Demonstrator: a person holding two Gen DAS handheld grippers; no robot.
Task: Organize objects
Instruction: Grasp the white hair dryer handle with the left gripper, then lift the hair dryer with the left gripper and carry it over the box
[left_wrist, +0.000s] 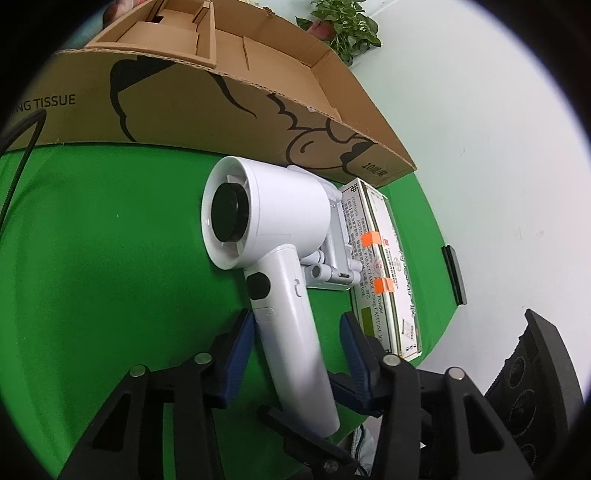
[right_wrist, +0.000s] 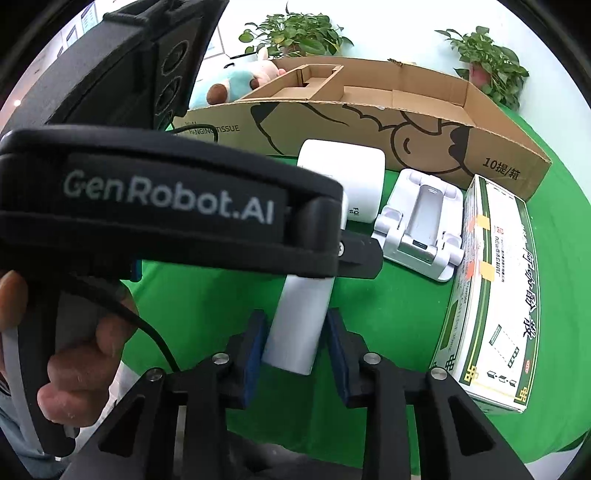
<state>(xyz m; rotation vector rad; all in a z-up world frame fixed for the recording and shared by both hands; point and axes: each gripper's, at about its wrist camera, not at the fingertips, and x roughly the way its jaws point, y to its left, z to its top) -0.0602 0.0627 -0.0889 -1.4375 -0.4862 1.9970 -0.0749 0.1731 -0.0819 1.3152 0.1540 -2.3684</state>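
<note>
A white hair dryer lies on the green cloth, its barrel toward the cardboard box. My left gripper straddles the handle partway up. A strip of green shows between the handle and each blue pad, so it is open. In the right wrist view the right gripper is shut on the butt end of the hair dryer handle, both pads against it. The left tool's black housing crosses above the handle and hides its middle.
A white folding stand and a green-and-white medicine box lie right of the dryer. Behind them is the open cardboard box with inserts, then a plush toy and potted plants. A hand holds the left tool.
</note>
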